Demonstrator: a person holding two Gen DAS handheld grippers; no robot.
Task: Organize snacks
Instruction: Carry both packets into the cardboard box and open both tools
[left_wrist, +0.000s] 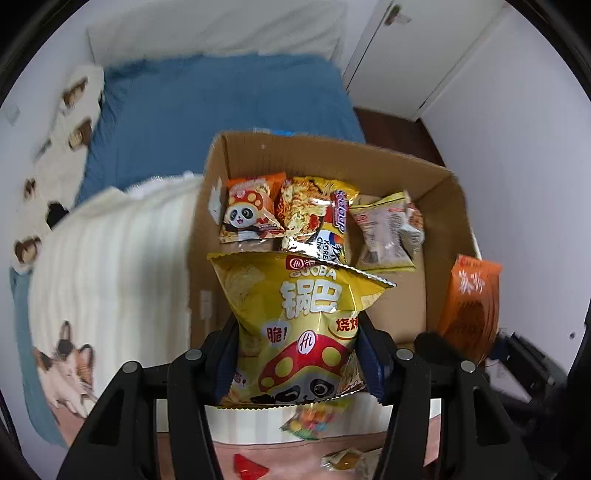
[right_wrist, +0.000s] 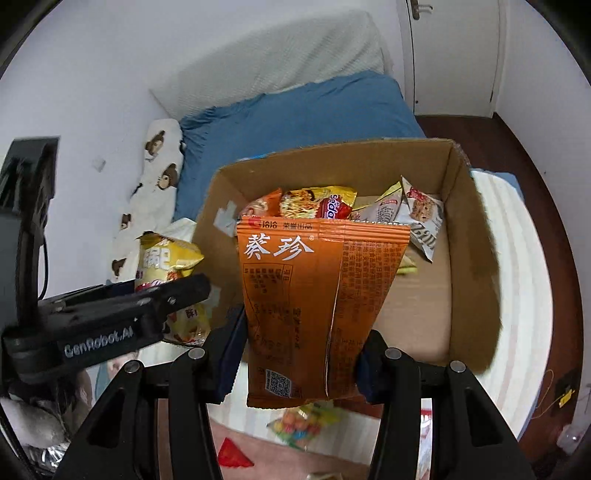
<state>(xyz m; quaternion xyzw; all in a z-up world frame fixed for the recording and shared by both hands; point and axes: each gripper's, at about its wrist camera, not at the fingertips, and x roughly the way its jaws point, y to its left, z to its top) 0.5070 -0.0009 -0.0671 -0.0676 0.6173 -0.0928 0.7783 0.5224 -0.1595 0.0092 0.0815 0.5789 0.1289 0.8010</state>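
Observation:
My left gripper is shut on a yellow Guoba snack bag and holds it upright above the near edge of an open cardboard box. My right gripper is shut on an orange seed packet, held upright over the same box. The orange packet also shows at the right in the left wrist view. The yellow bag and left gripper show at the left in the right wrist view. Several snack packets lie at the far end of the box.
The box sits on a bed with a striped cream blanket and a blue sheet. A colourful candy bag, a red wrapper and a small packet lie on the blanket below the grippers. White doors stand behind.

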